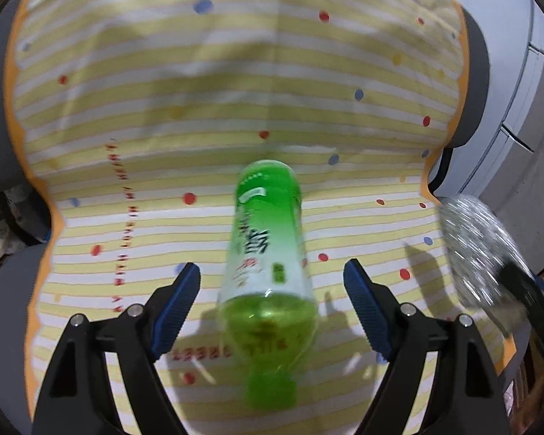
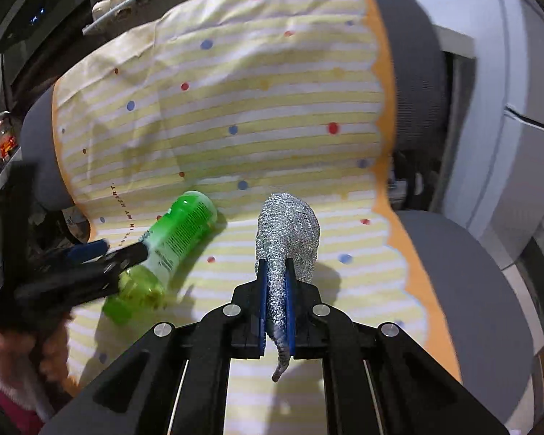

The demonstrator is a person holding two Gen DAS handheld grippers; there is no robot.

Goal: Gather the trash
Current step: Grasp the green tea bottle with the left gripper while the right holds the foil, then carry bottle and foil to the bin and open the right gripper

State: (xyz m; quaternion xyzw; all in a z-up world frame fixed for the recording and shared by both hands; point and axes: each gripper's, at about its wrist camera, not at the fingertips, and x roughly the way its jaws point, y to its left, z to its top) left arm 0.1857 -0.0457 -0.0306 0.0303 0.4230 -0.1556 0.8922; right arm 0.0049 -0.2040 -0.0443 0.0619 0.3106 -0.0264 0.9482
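Right gripper (image 2: 275, 275) pinching silver mesh wad (image 2: 290, 228) (left gripper (image 1: 272, 290) straddling bottle (image 1: 268, 264)).

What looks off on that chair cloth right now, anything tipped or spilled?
The green bottle lies on its side on the striped cloth, cap toward the open left gripper; no spill visible. The right gripper is shut on a crumpled silvery mesh wad.

Ahead of me the striped cloth (image 1: 235, 83) over the chair seat lies mostly bare, leaving wide room to pass. A green bottle (image 1: 268, 264) lies on it between my left gripper's (image 1: 272, 308) spread jaws, with gaps either side. The silver mesh ball (image 2: 290, 232) pinched in my right gripper (image 2: 275, 290) hangs near the bottle's right side. The chair's grey backrest (image 2: 409, 65) walls the far edge.
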